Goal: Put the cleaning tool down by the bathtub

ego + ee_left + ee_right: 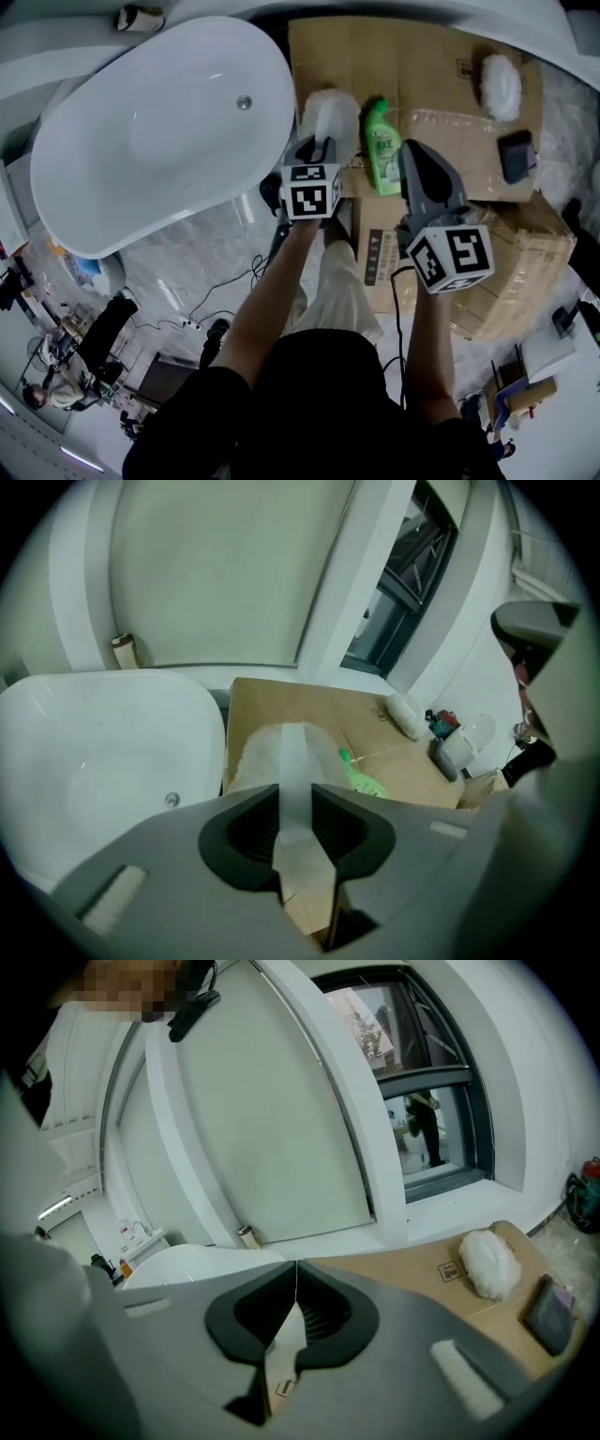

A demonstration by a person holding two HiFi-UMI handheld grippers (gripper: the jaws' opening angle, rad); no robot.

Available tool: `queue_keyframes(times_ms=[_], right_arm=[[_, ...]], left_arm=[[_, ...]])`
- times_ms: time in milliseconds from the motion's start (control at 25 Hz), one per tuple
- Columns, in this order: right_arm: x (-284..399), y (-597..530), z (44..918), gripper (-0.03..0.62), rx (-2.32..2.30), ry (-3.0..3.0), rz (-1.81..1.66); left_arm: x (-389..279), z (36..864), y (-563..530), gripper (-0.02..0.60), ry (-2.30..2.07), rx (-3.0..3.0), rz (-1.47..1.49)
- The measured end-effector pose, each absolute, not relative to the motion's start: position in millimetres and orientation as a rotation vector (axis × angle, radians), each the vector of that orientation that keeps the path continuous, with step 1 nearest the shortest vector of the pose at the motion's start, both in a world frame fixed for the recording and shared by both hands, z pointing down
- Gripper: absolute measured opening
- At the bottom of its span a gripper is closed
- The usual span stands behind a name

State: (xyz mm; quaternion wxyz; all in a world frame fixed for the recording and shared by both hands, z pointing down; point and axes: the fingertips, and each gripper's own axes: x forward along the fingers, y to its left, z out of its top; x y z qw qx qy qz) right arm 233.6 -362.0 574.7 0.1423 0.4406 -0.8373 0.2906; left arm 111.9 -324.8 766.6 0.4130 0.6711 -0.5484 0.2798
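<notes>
Forearms come up from the bottom of the head view, one gripper on each. Left gripper [319, 146] is clamped on the cleaning tool [330, 114]. In the left gripper view the pale flat handle [294, 761] runs straight through the jaws, both pads pressed on it. The fluffy white head sticks out past the tips. That head sits over the left edge of the cardboard sheet [427, 70], just beside the bathtub [159, 131] rim. Can't tell if it's touching the cardboard.

Green bottle [382, 148] lies on the cardboard just right of the tool head, between the two grippers.

Right gripper [412, 148]: jaws closed tip to tip, nothing between them, confirmed in the right gripper view. It's over the cardboard, right of the bottle.

Far right of the cardboard: a second fluffy white pad [502, 86] and a dark flat object [517, 155] near it.
</notes>
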Motion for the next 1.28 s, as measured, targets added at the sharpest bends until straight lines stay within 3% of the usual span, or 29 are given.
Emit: queue_keyframes(times_ms=[760, 1280], right_arm=[[235, -358, 588, 0.011, 1.271, -2.398, 0.872], [235, -357, 589, 0.011, 1.301, -2.376, 0.875]], left_arm=[[125, 795, -319, 0.091, -1.334, 1.689, 0.751], [135, 807, -310, 0.141, -1.257, 1.713, 0.769]])
